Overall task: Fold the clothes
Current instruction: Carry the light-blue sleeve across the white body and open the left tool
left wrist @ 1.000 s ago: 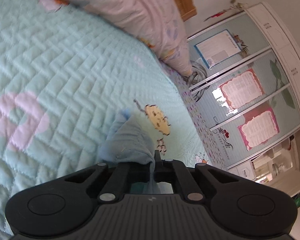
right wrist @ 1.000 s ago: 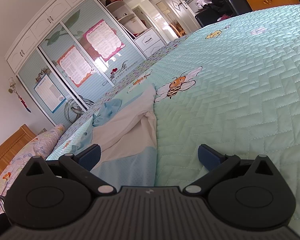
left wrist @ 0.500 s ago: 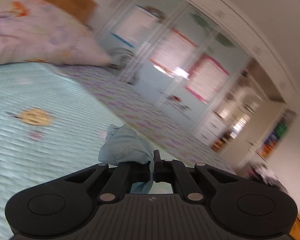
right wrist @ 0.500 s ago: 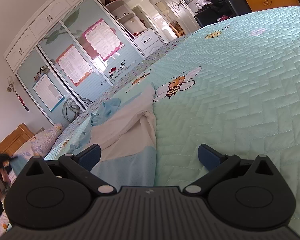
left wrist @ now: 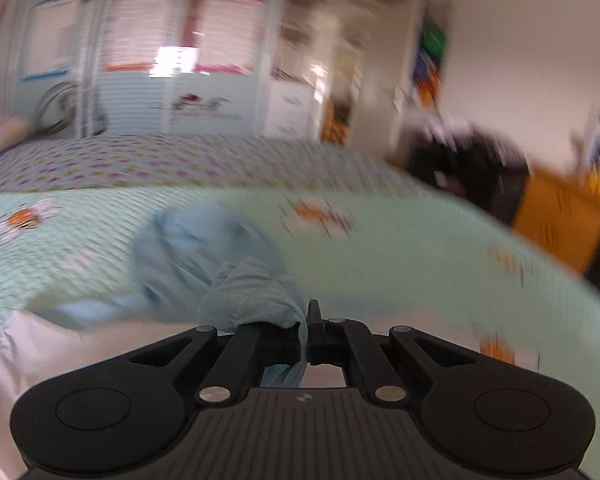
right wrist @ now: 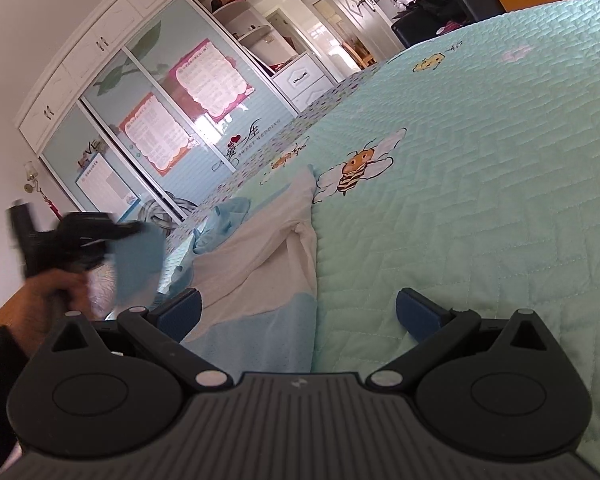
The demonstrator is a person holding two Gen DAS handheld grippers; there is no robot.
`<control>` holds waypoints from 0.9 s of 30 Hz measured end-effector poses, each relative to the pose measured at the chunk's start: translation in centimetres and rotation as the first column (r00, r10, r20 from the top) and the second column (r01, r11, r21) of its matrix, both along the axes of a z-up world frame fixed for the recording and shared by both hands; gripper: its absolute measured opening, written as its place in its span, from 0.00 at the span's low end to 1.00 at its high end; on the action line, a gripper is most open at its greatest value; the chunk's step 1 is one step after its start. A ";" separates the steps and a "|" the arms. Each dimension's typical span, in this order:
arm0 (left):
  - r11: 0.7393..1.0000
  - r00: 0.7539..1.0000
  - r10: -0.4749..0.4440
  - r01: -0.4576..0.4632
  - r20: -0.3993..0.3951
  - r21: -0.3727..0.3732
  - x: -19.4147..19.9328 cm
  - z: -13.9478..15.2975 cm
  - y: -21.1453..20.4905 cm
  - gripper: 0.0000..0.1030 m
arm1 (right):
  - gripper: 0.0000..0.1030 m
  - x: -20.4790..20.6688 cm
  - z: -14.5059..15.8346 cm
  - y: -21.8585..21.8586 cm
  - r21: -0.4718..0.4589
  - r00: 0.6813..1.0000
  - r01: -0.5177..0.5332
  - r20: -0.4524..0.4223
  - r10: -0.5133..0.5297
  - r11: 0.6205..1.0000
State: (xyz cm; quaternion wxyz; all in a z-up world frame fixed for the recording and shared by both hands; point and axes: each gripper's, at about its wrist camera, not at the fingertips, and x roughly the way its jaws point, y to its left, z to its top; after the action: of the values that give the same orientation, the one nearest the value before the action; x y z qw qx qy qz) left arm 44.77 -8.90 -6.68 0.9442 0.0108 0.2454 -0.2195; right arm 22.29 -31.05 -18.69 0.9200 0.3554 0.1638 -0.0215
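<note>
My left gripper (left wrist: 309,322) is clamped on the garment's blue sleeve (left wrist: 256,296). Behind stands a big wardrobe (right wrist: 148,120). The white-and-blue garment (right wrist: 260,264) lies on the green bee quilt (right wrist: 480,200). My right gripper (right wrist: 298,314) is wide apart, holding nothing.

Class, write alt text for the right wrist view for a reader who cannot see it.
The open right gripper rests over a white and blue garment spread on a mint quilted bed. At left, the left gripper carries blue cloth.
</note>
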 end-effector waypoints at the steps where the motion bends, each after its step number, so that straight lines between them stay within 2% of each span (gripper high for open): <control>1: 0.998 1.000 -0.018 0.018 -0.001 0.052 -0.6 -0.9 -1.4 0.01 | 1.00 0.0 0.0 0.0 -0.001 1.000 -0.001 -0.001 0.001 1.000; 5: 0.974 0.999 -0.040 0.045 -0.024 0.222 -1.7 -3.4 -5.0 0.04 | 1.00 0.0 0.1 -0.1 0.002 1.000 -0.006 -0.003 0.006 1.000; 7: 0.967 0.999 -0.009 0.018 -0.038 0.255 -1.7 -4.0 -5.4 0.17 | 1.00 0.0 0.1 -0.1 0.005 1.000 -0.006 -0.004 0.006 1.000; 8: 0.963 0.999 0.004 0.007 -0.043 0.270 -1.7 -4.2 -5.6 0.18 | 1.00 0.0 0.1 -0.1 0.006 1.000 -0.006 -0.004 0.006 1.000; 10: 0.953 0.999 0.001 0.012 -0.044 0.304 -1.7 -4.1 -6.2 0.36 | 1.00 0.0 0.1 -0.1 0.004 1.000 -0.006 -0.005 0.006 1.000; 11: 0.939 0.999 -0.006 0.018 -0.037 0.344 -1.5 -3.6 -6.8 0.43 | 1.00 0.0 0.1 -0.1 0.003 1.000 -0.005 -0.006 0.005 1.000; 12: 0.918 1.000 -0.018 0.024 -0.020 0.396 -1.9 -3.7 -7.7 0.58 | 1.00 0.0 0.1 -0.1 0.002 1.000 -0.005 -0.007 0.005 1.000; 13: 0.894 0.999 -0.032 0.029 0.000 0.447 -2.4 -3.9 -8.6 0.69 | 1.00 0.0 0.1 -0.2 0.001 1.000 -0.005 -0.007 0.005 1.000; 14: 0.864 0.998 -0.058 0.034 0.033 0.502 -3.2 -4.2 -9.7 0.72 | 1.00 0.0 0.1 -0.2 0.001 1.000 -0.004 -0.007 0.004 1.000; 16: 0.786 0.986 -0.132 0.041 0.103 0.616 -5.3 -4.9 -12.0 0.85 | 1.00 0.0 0.1 -0.2 0.000 1.000 -0.004 -0.006 0.004 1.000; 17: 0.733 0.973 -0.179 0.035 0.143 0.679 -6.3 -5.5 -13.0 0.88 | 1.00 -0.1 0.1 -0.2 0.001 1.000 -0.004 -0.006 0.004 1.000; 18: 0.669 0.954 -0.233 0.015 0.190 0.743 -7.4 -6.2 -14.0 0.92 | 1.00 0.0 0.1 -0.1 0.001 1.000 -0.004 -0.006 0.004 1.000; 20: 0.546 0.899 -0.338 -0.055 0.280 0.836 -9.6 -7.6 -15.5 0.95 | 1.00 0.2 0.1 -0.1 0.001 1.000 -0.004 -0.006 0.004 1.000; 22: 0.486 0.863 -0.388 -0.109 0.325 0.867 -10.5 -7.9 -16.3 0.98 | 1.00 0.2 0.1 -0.1 0.002 1.000 -0.005 -0.006 0.005 1.000; 23: 0.466 0.851 -0.403 -0.125 0.336 0.876 -10.7 -8.0 -16.5 0.99 | 1.00 0.2 0.1 -0.1 0.002 1.000 -0.005 -0.006 0.005 1.000; 27: 0.533 0.910 -0.336 -0.029 0.243 0.846 -9.4 -6.0 -15.8 0.99 | 1.00 0.2 0.1 -0.1 0.005 1.000 -0.006 -0.004 0.006 1.000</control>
State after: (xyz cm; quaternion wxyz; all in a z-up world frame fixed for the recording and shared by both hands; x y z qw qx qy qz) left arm 35.42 -24.75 -12.70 0.8288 0.5217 0.1316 -0.1538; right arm 22.49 -31.20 -18.58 0.9187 0.3574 0.1669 -0.0190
